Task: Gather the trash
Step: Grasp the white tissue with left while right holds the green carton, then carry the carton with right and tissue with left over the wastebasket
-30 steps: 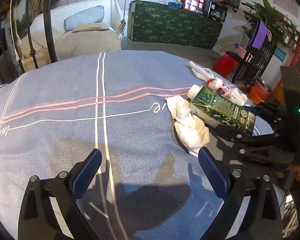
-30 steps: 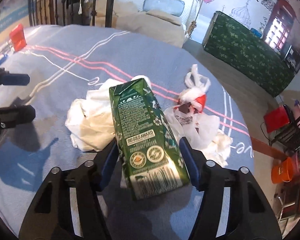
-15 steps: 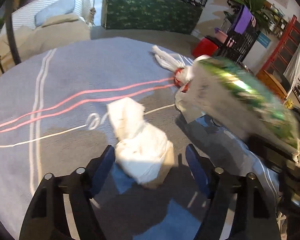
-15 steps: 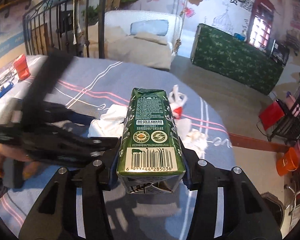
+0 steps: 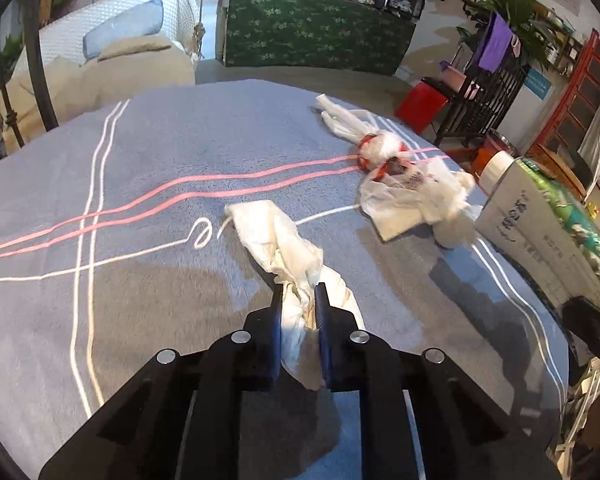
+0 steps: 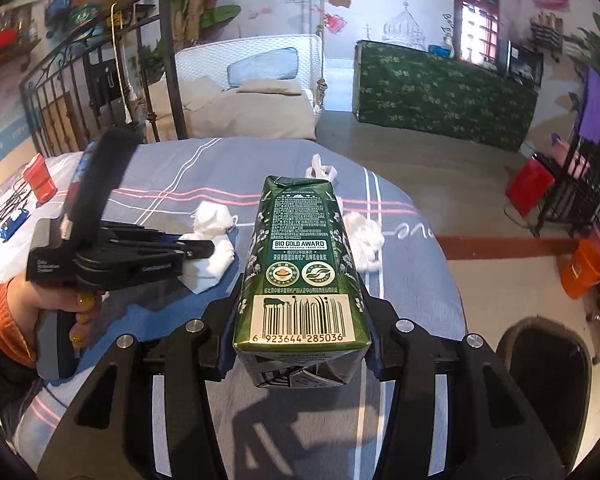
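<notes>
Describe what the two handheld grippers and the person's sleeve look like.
Both grippers are matte black plastic linkages with silver pivot bolts and blue pads inside the fingers. The left gripper shows this close up; from the right gripper view, its body bears small white lettering above a grey handle. The sleeve has an orange cuff over dark fabric, and the fingernails are painted yellow.

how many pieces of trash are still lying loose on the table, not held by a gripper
2: a knotted white bag near the far edge, and a crumpled plastic bag just in front of it. More may hide behind the carton.
</notes>
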